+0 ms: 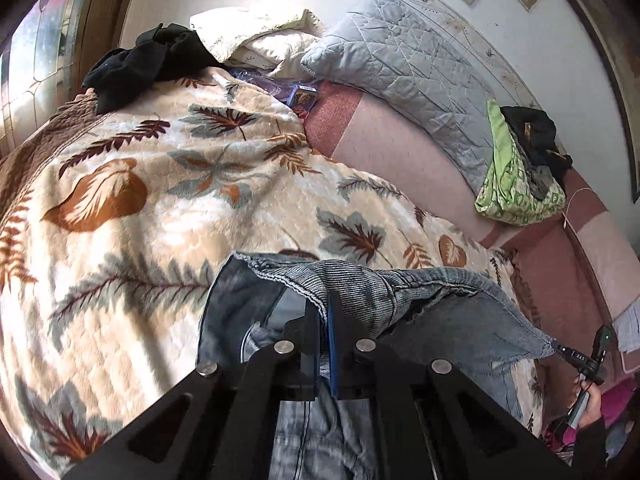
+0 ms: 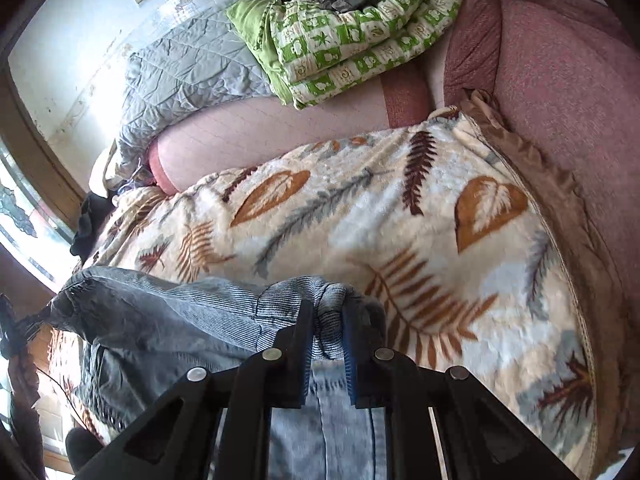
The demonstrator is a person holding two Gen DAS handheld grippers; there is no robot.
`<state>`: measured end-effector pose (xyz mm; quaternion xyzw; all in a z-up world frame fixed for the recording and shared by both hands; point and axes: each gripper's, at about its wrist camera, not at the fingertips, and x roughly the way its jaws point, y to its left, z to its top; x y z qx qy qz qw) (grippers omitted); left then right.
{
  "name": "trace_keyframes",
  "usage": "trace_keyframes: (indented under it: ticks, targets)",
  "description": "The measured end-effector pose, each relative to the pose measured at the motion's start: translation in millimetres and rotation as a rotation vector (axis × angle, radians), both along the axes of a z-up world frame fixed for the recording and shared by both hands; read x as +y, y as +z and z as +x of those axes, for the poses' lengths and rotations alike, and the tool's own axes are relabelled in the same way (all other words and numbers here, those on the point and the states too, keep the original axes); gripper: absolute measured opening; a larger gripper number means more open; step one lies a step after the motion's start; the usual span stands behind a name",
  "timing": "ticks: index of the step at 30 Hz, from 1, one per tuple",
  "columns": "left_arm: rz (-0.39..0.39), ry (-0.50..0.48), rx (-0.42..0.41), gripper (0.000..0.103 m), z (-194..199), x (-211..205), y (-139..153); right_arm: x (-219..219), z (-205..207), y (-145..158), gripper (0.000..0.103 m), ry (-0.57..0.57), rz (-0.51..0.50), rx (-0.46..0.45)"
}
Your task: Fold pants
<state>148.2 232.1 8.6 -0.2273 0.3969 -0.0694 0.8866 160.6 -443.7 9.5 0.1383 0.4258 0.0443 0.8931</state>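
- Above the bed (image 1: pixel 420 148), both grippers, left (image 1: pixel 323 312) and right (image 2: pixel 328 328), have jaws clamped on the jeans (image 1: pixel 360 280) waistband, lifted.
- Next, probably: lay them flat on the blanket (image 2: pixel 360 216), legs aligned.

Both grippers (image 1: pixel 324 312) (image 2: pixel 328 320) are black, with silver rivets and blue-lined jaws.

faded blue denim pants (image 1: pixel 420 292) with a ribbed grey-blue waistband; cream blanket (image 1: pixel 160 184) patterned with rust, brown and grey leaves; far right, a green-and-white checked quilt (image 2: pixel 344 36); pale grey quilted cover (image 1: pixel 416 64); pink sheet (image 2: pixel 248 132).
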Motion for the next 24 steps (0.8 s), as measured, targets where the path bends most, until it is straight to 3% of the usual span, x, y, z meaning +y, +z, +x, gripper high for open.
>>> trace_keyframes:
  ticks: [3,5,9,15,17,19,20,21,24]
  targets:
    - [0.015,-0.018,0.056,0.003,-42.5,3.6,-27.7,-3.3,-56.2,-26.7,0.014,-0.021,0.038,0.025]
    - [0.022,-0.025,0.138,0.003,-60.0,7.6,-54.6,-4.4,-83.8,-54.0,0.015,-0.014,0.064,0.065]
    - [0.048,-0.018,0.278,0.005,-75.4,15.7,-93.4,-2.5,-112.9,-108.8,0.015,0.005,0.078,0.211]
    - [0.072,-0.02,0.231,0.006,-80.4,11.4,-74.6,-7.3,-125.7,-88.2,0.017,-0.002,0.096,0.144]
    - [0.093,-0.013,0.272,0.007,-76.5,9.0,-77.4,-4.9,-124.6,-86.8,0.019,0.001,0.082,0.157]
    - [0.11,-0.009,0.333,0.007,-75.0,9.7,-87.0,-1.1,-118.7,-104.3,0.034,0.012,0.037,0.28]
    - [0.117,-0.002,0.346,0.01,-76.8,11.1,-89.3,-1.2,-118.7,-112.9,0.051,0.001,-0.015,0.336]
    - [0.119,0.008,0.347,0.011,-80.3,13.0,-87.9,-2.1,-121.0,-116.4,0.056,-0.005,-0.05,0.359]
    - [0.184,0.086,0.289,0.019,-96.2,22.0,-65.2,-17.7,-135.5,-96.8,0.056,-0.082,-0.013,0.262]
